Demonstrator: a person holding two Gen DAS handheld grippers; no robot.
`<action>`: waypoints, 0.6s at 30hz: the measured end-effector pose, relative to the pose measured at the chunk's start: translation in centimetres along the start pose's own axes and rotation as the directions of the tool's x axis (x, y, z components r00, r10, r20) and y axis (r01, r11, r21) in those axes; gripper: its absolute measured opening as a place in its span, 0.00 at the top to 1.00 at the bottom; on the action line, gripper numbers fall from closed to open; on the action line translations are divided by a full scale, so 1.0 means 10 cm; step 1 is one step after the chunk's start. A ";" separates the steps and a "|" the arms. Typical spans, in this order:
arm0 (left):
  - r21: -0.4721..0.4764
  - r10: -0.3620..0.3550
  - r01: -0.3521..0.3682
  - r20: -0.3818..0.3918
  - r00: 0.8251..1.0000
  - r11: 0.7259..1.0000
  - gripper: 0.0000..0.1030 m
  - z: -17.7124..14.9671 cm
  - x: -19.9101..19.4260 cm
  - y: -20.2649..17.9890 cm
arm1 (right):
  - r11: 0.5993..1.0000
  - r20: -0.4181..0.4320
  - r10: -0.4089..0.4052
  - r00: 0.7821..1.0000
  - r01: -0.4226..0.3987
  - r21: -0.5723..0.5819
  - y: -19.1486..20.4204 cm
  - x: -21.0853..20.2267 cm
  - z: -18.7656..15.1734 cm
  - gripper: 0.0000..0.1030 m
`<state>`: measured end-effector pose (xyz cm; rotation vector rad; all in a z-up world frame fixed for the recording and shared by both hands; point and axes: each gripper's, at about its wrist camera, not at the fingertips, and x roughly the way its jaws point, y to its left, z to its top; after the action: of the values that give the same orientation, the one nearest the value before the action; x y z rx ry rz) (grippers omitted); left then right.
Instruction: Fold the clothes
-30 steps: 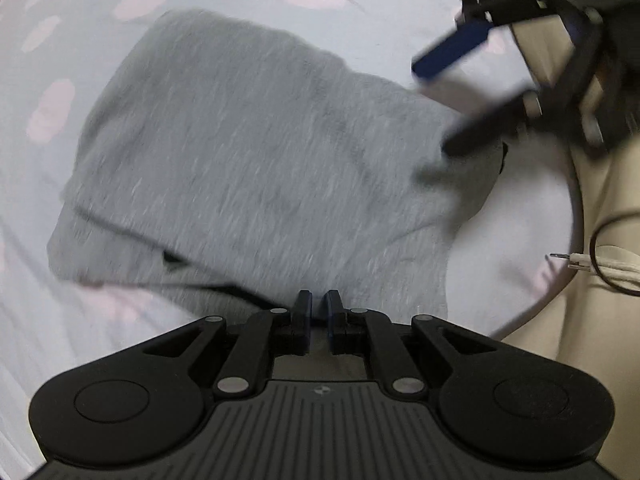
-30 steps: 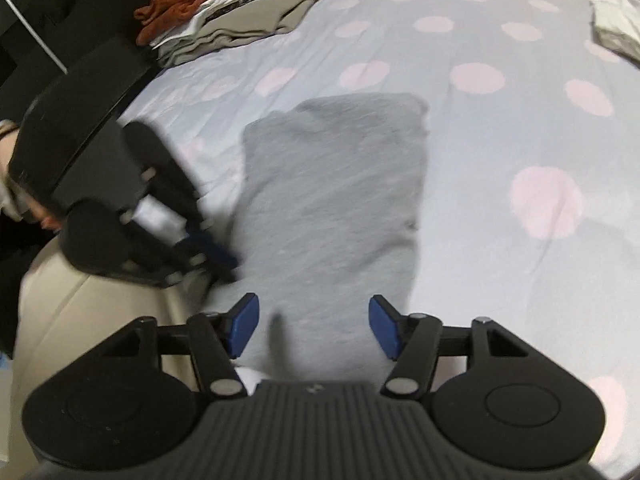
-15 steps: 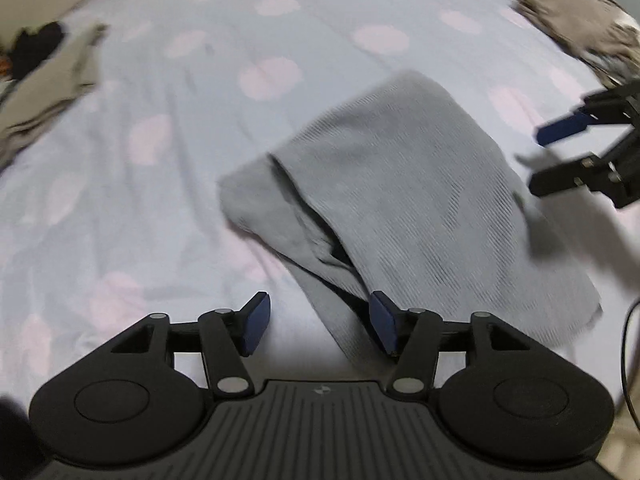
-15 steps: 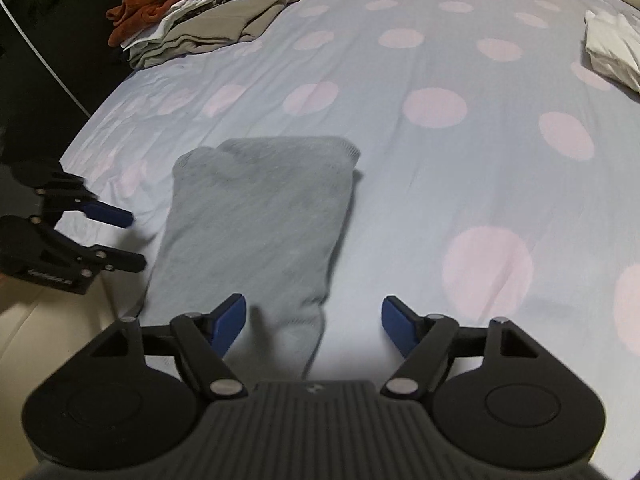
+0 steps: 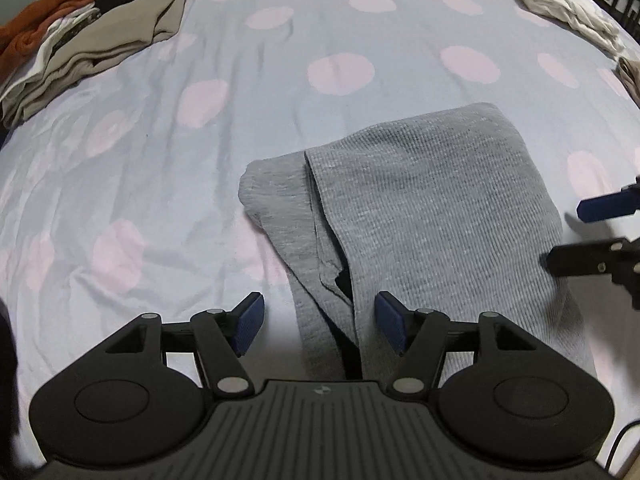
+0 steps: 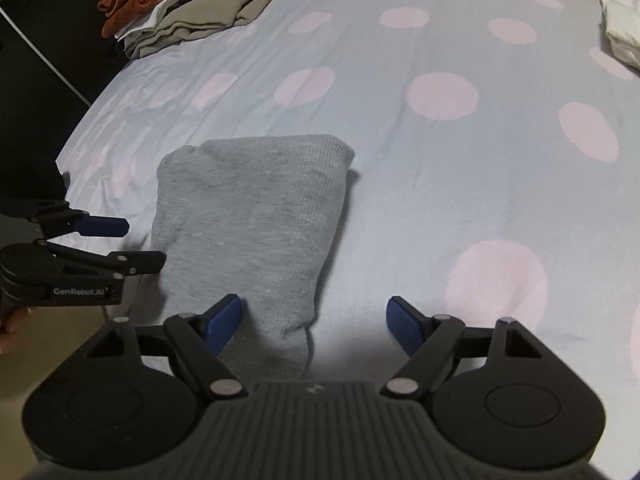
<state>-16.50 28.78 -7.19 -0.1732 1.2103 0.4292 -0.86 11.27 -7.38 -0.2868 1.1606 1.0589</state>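
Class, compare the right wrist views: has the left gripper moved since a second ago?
Yes. The left gripper has drawn back toward the picture's left edge, off the grey garment, and now sits beside its left side.

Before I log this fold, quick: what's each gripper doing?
Left gripper: open, holding nothing.
Right gripper: fingers opening, holding nothing; grey garment lies free.

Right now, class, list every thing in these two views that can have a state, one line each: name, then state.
grey garment: folded, lying flat on the bed, held by neither gripper.
left hand-held gripper: open, garment's near edge between its pads, not pressed.
right hand-held gripper: jaws opening, nothing gripped.
stack of clothes: folded, piled at the bed's far corner.
white garment: crumpled, unfolded.
bedsheet: spread out, slightly wrinkled.
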 end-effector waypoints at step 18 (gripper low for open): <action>-0.151 -0.086 0.079 -0.041 0.995 0.985 0.38 -0.11 0.02 0.37 | 0.994 -0.037 0.101 0.994 -0.099 0.035 0.15 0.27 0.08 0.20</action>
<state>-18.97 31.78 -7.41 -0.3630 1.2134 0.4457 -1.52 14.02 -8.90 -0.2255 1.2368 1.1246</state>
